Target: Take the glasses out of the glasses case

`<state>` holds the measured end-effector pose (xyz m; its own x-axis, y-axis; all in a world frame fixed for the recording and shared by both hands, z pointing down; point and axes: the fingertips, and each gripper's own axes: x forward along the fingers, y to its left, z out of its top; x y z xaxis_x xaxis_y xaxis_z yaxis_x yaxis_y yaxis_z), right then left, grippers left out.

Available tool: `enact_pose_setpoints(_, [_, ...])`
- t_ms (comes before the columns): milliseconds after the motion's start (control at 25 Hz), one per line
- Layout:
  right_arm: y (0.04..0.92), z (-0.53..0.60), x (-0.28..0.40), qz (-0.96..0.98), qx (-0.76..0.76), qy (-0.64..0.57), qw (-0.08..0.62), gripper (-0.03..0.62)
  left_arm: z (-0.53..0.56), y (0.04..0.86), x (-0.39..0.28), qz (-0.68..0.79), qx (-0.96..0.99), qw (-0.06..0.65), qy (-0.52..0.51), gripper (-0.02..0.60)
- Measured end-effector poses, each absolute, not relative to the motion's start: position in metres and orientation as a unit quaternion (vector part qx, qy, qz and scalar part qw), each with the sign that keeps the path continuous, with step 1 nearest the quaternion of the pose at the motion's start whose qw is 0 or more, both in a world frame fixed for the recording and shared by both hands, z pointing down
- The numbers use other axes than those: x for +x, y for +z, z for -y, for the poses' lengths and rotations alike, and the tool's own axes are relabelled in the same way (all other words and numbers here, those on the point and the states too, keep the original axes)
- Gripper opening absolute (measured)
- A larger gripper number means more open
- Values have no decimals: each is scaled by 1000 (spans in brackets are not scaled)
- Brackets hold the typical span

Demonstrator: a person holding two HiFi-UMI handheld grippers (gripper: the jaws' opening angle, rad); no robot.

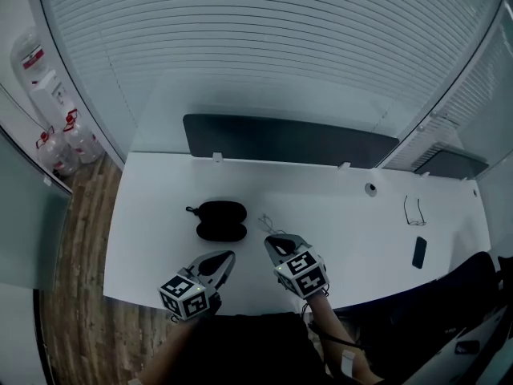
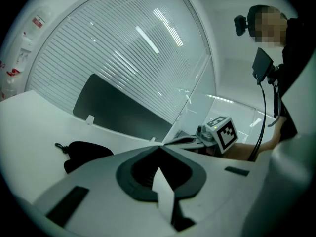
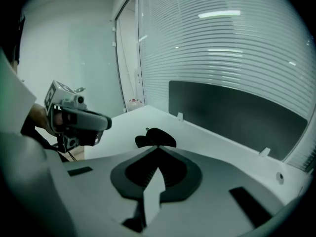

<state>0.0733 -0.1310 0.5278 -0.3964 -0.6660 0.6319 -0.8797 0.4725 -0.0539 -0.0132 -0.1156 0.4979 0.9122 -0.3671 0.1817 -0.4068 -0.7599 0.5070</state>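
The black glasses case [image 1: 220,220] lies open on the white table [image 1: 152,239], its two halves side by side. It also shows as a dark shape in the left gripper view [image 2: 81,152] and the right gripper view [image 3: 155,138]. A thin wire-framed pair of glasses [image 1: 265,220] rests on the table just right of the case. My right gripper [image 1: 271,240] hovers just short of the glasses, shut and empty [image 3: 158,147]. My left gripper [image 1: 230,255] is near the table's front edge below the case, its jaws meeting at a point with nothing in them [image 2: 159,147].
A second pair of glasses [image 1: 414,211] and a dark phone [image 1: 419,252] lie at the table's right end. A small round object [image 1: 370,188] sits near the dark back panel [image 1: 288,141]. Water bottles [image 1: 60,147] stand on the wooden floor at the left.
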Motion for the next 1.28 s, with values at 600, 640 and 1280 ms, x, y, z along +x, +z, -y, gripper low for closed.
enact_pose_setpoints(600, [498,86,33,856,437,217,172,17,85,502,0,194,933,301,27,3])
enact_pose_setpoints(640, [497,84,31,858,434,217,169,17,82,503,2,192,933,303,28,3])
enact_pose_setpoints(1280, [486,-6,43,893,380,194,143,18,-9,493,27,245,926,288,23,3])
